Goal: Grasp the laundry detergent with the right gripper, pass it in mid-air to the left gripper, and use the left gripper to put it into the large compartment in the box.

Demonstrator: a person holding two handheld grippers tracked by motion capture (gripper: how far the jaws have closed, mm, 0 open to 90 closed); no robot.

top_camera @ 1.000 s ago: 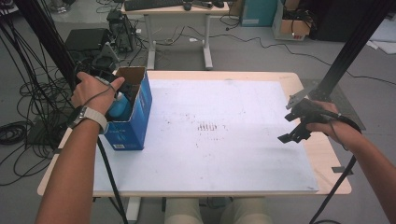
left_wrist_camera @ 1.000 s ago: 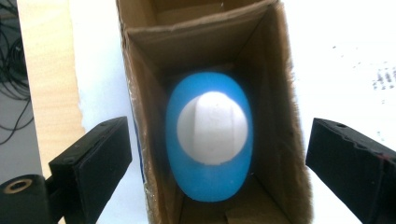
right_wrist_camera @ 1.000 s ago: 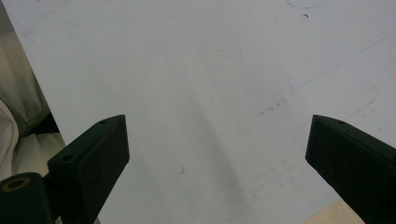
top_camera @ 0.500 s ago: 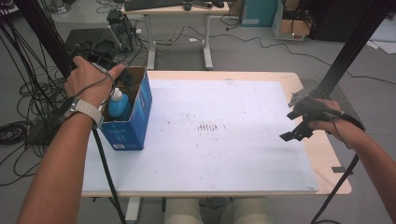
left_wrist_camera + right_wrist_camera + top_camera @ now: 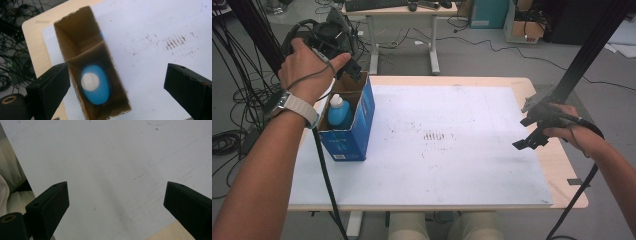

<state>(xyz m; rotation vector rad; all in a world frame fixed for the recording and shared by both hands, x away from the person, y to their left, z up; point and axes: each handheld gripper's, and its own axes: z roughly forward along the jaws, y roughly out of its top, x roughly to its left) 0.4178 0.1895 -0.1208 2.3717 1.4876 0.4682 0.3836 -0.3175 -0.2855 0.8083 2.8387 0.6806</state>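
You're clearly in some kind of lab or robotics workspace: bundles of black cables point(image 5: 234, 100) all over the grey floor, black metal rig poles point(image 5: 584, 55) around your table point(image 5: 562, 165), another desk with a keyboard point(image 5: 374, 5) behind, plus cardboard boxes point(image 5: 524, 22) stacked nearby.

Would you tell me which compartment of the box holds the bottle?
The compartment nearest the person; the blue bottle stands there, beyond the divider nothing shows.

My hand hides my left gripper point(image 5: 343, 56) from above; the box point(image 5: 357, 120) walls hide the blue bottle's point(image 5: 339, 111) lower body.
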